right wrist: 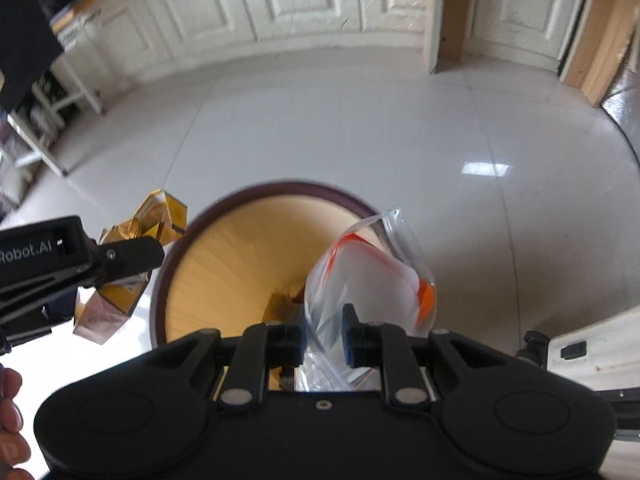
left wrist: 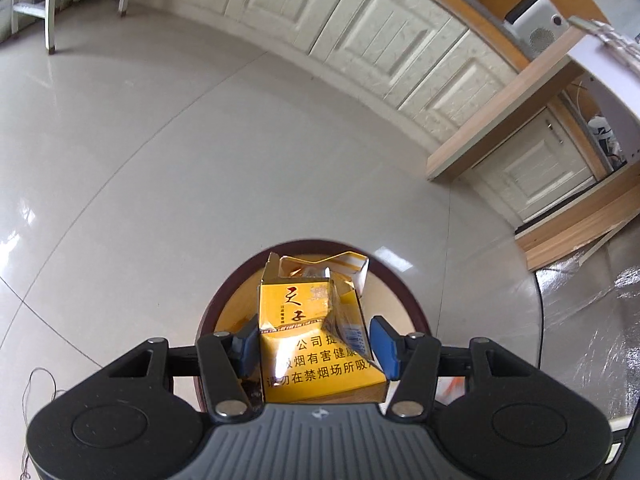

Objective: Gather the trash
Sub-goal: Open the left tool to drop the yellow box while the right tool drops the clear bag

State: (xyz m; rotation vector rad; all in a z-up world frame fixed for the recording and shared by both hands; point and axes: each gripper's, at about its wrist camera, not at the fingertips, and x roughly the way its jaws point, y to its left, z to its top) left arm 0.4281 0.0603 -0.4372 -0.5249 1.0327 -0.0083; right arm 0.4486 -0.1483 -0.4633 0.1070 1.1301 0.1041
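Observation:
My left gripper [left wrist: 316, 344] is shut on a crumpled yellow cigarette pack [left wrist: 316, 332] with its lid torn open, held above the round brown-rimmed waste bin [left wrist: 224, 300]. In the right wrist view the same pack [right wrist: 120, 280] hangs in the left gripper [right wrist: 132, 256] at the bin's left rim. My right gripper [right wrist: 324, 336] is shut on a clear plastic bag [right wrist: 368, 272] with orange-red marks, held over the right side of the bin [right wrist: 240, 256], whose inside is yellow-tan.
A glossy pale tiled floor [left wrist: 200, 160] surrounds the bin. White cabinet doors [right wrist: 300, 0] and wooden panel edges [left wrist: 500, 120] line the far wall. White chair legs [left wrist: 50, 8] stand at far left. Silvery foil sheeting [left wrist: 592, 320] lies at right.

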